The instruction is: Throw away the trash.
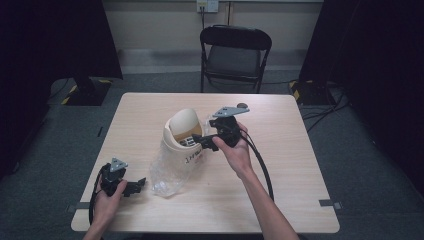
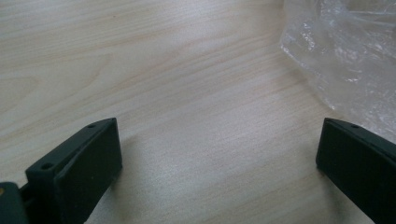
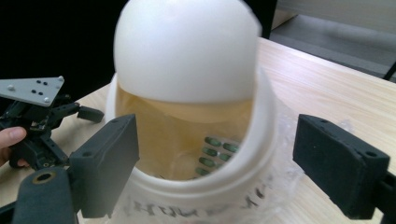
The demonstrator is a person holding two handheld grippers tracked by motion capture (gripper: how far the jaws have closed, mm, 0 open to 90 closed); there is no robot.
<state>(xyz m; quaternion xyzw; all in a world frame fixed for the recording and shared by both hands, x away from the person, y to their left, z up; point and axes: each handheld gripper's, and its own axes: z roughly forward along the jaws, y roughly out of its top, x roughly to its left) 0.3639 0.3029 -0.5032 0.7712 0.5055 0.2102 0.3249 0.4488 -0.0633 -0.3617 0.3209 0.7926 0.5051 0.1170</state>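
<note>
Right gripper [image 3: 215, 158] jaws spread, straddling bin [image 1: 182, 145] rim at table [image 1: 280, 190] centre; careless squeeze risks tipping it. Left gripper [image 2: 219, 154] spread, empty, near-left corner.

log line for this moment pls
left gripper: open, near plastic bag | right gripper: open at bin mouth

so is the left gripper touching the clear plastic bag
Apart. In the high view the left gripper sits short of the plastic bag, with bare table between them; the left gripper view shows its jaws open over wood, the bag beyond them.
</note>
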